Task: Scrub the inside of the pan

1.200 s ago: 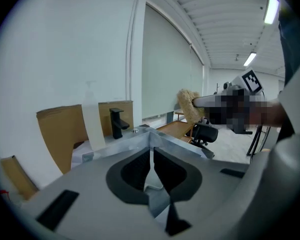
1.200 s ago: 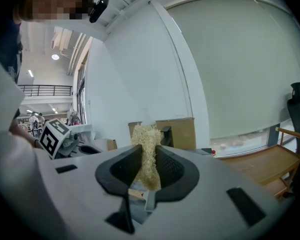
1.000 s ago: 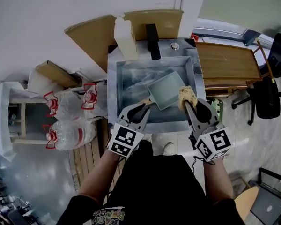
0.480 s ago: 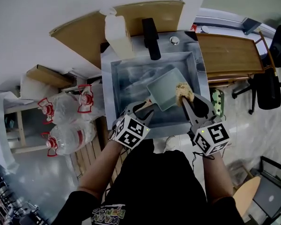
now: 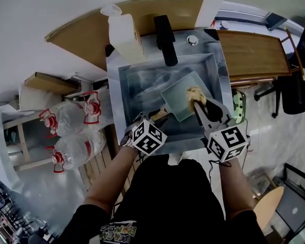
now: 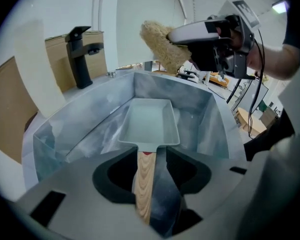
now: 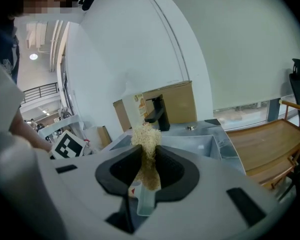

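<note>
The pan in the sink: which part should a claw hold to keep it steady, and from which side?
The wooden handle, from the near side of the sink: it juts out of the pan toward the person and is narrow, while the pan's body is wide.

"What was the sink [image 5: 113,100] made of?"

"Brushed metal, dull grey, with cloudy streaks on its walls. The pan [image 6: 149,121] lying in it looked pale green, smooth and matt. Its handle [image 6: 144,184] was bare wood with a wavy grain."

"And the scrubber [image 6: 159,40]?"

"Coarse tan fibre, rough and shaggy. The tap [image 5: 164,39] was matt black, and the board [image 5: 86,32] behind it was plain brown cardboard."

"Anything beside the sink?"

"A table [image 5: 254,55] of smooth brown wood, and clear, crinkled plastic bottles [image 5: 73,146]."
</note>
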`<state>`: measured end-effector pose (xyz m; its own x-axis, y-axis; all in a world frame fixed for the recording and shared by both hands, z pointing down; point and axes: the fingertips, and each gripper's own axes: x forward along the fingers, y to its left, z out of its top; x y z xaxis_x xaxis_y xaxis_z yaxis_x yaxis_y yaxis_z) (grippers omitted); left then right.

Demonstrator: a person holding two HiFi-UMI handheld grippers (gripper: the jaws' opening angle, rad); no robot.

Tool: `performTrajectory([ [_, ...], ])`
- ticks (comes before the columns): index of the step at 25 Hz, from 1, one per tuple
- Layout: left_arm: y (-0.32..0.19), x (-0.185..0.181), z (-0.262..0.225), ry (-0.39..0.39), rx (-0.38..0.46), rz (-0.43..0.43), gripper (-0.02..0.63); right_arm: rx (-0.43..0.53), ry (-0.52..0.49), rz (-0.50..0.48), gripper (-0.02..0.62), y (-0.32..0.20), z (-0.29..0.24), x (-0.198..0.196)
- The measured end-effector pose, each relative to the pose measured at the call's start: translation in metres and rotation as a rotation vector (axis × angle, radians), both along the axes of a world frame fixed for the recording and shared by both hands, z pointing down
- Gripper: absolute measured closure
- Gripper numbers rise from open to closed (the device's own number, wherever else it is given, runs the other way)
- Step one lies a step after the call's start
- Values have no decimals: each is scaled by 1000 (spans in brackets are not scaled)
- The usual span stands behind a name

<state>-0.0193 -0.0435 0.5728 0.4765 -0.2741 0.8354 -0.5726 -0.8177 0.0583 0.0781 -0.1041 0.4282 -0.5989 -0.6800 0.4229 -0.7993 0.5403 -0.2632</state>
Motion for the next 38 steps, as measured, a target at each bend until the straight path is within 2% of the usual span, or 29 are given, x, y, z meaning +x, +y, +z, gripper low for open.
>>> performTrajectory([
  [6,0,-3,28,-45,-75,6,434,-63,23,-21,505,-5,24,-8],
  [10,-2,-6,42,-77,-92,12,431,-101,32,-20,505,-10,39,-9],
  [24,-2,-15,64,-116,-129,27,431,-254,92,-68,505,-21,96,-24],
  [30,0,-15,66,-121,-129,34,443,-327,168,-127,505,-23,129,-40],
  [38,0,-14,67,-124,-115,35,445,-416,333,-246,505,-21,176,-60],
])
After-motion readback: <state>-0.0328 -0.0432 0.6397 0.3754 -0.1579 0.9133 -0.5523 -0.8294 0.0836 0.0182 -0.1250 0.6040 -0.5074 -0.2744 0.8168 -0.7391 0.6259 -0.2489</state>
